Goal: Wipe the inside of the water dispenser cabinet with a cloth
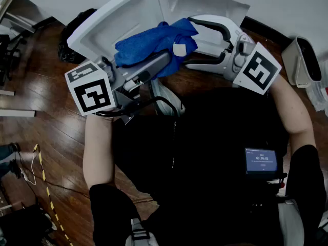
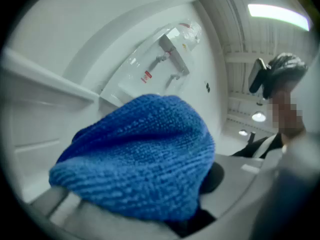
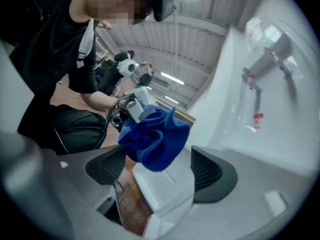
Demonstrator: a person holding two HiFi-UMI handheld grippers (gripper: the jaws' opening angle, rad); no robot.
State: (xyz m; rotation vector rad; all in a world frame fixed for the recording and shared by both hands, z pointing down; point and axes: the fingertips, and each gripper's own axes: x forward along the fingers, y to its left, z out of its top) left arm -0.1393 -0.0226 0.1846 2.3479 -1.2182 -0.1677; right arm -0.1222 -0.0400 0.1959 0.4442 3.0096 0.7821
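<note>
The fingers of the left gripper (image 1: 165,59) are closed on the bunched blue cloth (image 1: 154,42), held up before the white water dispenser cabinet (image 1: 107,22). The fingers of the right gripper (image 1: 197,42) stand wide apart and grip nothing, just beside the cloth.

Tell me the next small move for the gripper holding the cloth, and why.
Probably ease the left gripper forward until the blue cloth presses on the white dispenser panel ahead. Its jaws are already shut on the bunched cloth, the panel fills its view, and the right gripper stands open, holding nothing.
</note>
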